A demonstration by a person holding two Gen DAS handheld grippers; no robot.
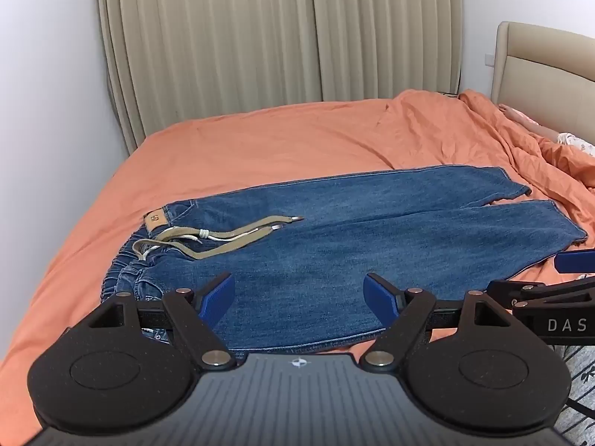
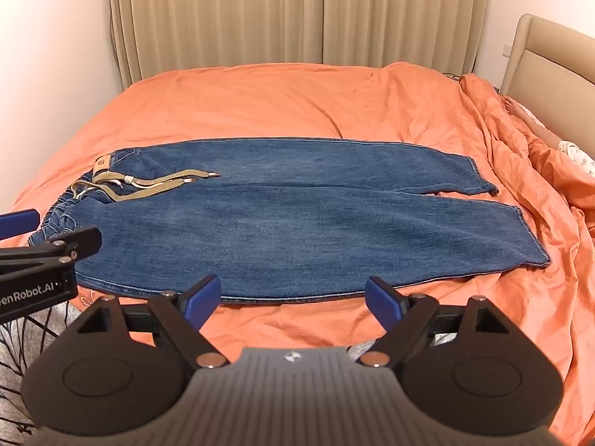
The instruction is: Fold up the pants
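Just ahead of the left gripper [image 1: 299,293] and right gripper [image 2: 293,297], both spread wide and empty, the jeans [image 2: 282,215] lie flat on the orange bed [image 2: 260,100] (waistband left), nothing folded yet, so next comes gripping the near edge.

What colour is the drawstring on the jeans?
The drawstring is olive-khaki with metal tips, lying on the blue jeans. The left wrist view shows it best.

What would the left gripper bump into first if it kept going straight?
Most likely the jeans. The left gripper is open, tilted downward, with the denim straight ahead between its fingers. Depth is hard to judge, but nothing else seems to lie in between.
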